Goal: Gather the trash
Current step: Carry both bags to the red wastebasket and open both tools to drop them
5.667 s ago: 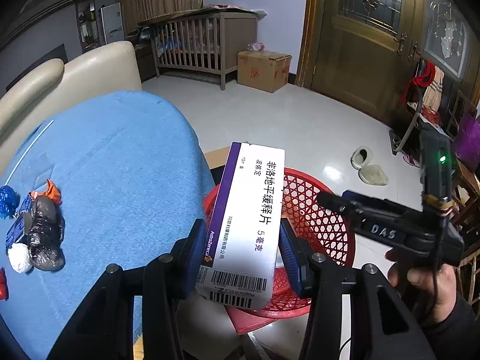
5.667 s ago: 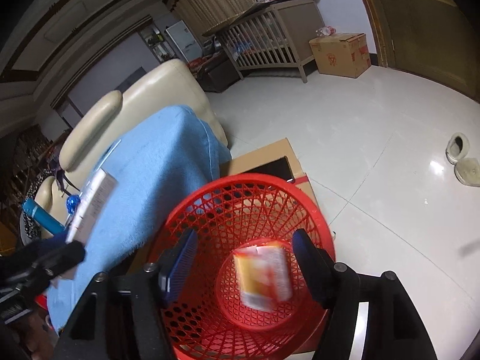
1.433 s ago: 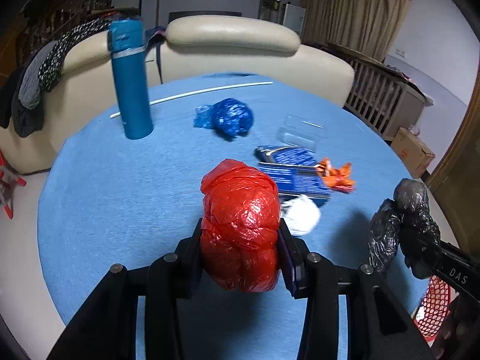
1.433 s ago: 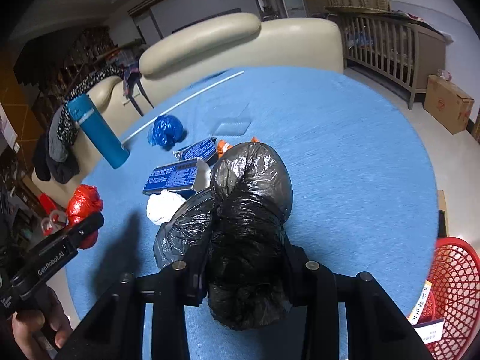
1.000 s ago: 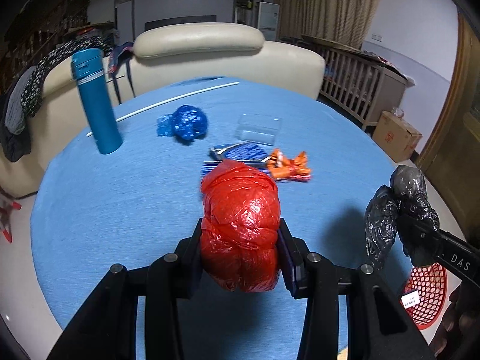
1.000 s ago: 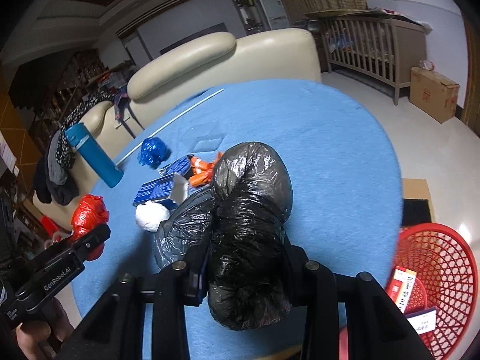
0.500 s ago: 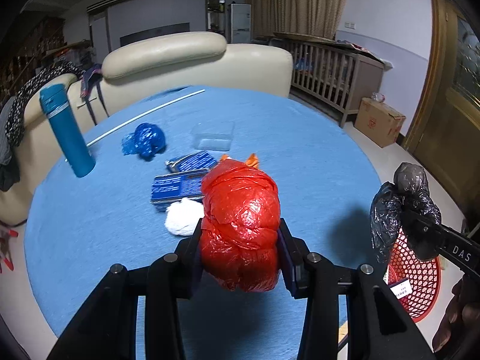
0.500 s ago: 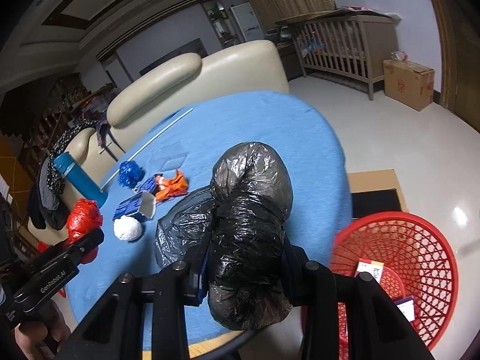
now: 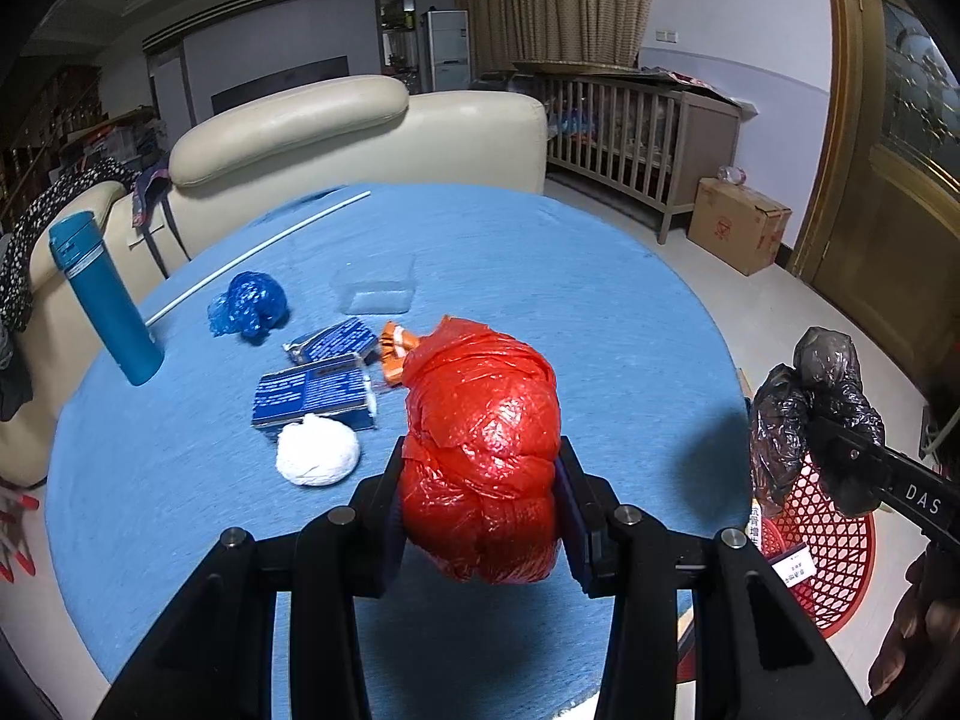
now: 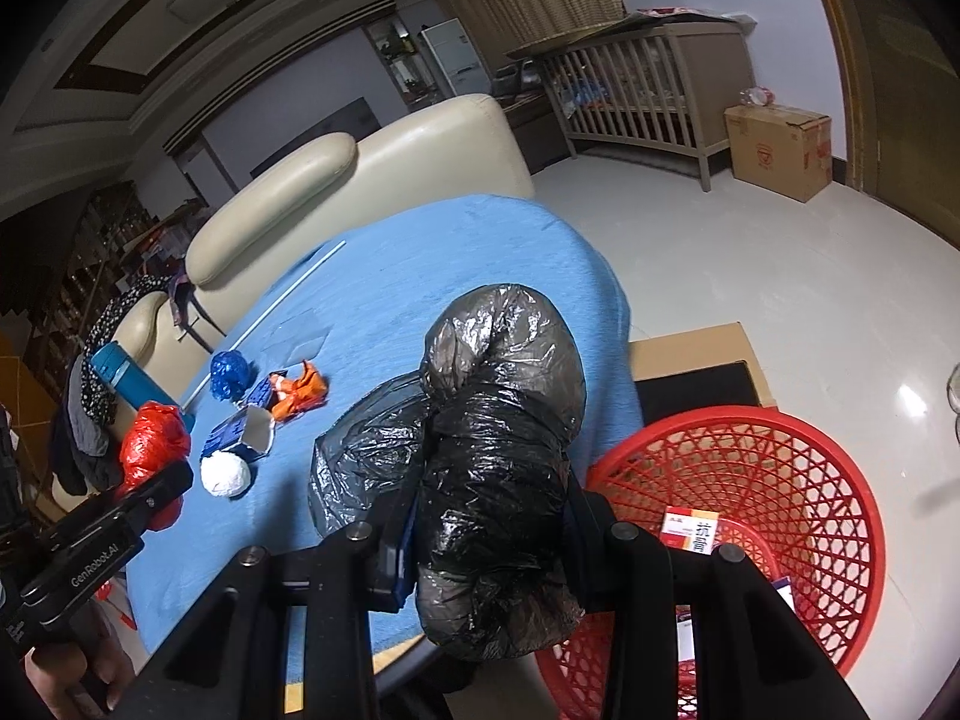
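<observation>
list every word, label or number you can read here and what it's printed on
"DAS": white letters on the right gripper body, left wrist view.
"GenRobot.AI": white letters on the left gripper body, right wrist view.
"抗" plus a partly cut character: orange-and-white medicine box in the red basket.
Blue packets on the table: white print, too blurred.
Cardboard box: red logo, unreadable.

both wrist views look down along their fingers, sharing the blue table [image 9: 600, 300] and red basket [image 10: 780, 480].
</observation>
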### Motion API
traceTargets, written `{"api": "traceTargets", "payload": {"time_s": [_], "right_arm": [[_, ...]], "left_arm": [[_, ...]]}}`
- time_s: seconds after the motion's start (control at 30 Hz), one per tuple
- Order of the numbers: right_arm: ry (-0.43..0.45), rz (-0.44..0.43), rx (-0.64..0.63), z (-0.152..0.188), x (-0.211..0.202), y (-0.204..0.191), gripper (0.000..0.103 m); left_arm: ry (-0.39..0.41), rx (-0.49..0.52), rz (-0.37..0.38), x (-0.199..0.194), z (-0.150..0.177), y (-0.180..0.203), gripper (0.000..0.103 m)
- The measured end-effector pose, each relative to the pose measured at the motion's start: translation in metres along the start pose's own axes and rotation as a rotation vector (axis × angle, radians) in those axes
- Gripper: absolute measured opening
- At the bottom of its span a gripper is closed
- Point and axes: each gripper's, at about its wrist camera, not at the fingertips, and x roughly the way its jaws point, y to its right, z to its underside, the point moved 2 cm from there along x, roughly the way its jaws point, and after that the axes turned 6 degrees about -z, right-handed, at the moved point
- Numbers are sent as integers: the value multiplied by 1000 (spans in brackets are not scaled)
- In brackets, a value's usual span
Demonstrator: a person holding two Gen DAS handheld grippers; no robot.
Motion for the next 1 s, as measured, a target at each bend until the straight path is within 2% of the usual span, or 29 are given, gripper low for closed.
{"api": "traceTargets", "payload": {"time_s": [0.2, 0.47, 0.77, 0.83, 0.87, 0.9, 0.93, 1.0], "right_arm": [[13, 22, 20, 2, -11, 21, 40], [20, 103, 58, 11, -37, 68, 40], [-54, 176, 76, 32, -43, 108, 40], [-93, 188, 81, 36, -37, 114, 43], [-111, 197, 81, 38, -35, 116, 53], [-129, 202, 84, 40, -31, 119, 69], [-137, 204, 87, 41, -29, 122, 74], [-144, 208, 88, 43, -28, 125, 76]], "left_arm": [[0, 28, 19, 2, -2, 20, 45], [0, 81, 72, 5, -1, 55, 45], [0, 177, 155, 0, 3, 114, 45], [-3, 196, 172, -1, 4, 126, 45], [-5, 211, 183, -2, 5, 133, 45], [-5, 222, 190, -2, 7, 138, 45], [-6, 233, 195, -3, 8, 143, 45], [-10, 252, 204, -3, 10, 152, 45]]}}
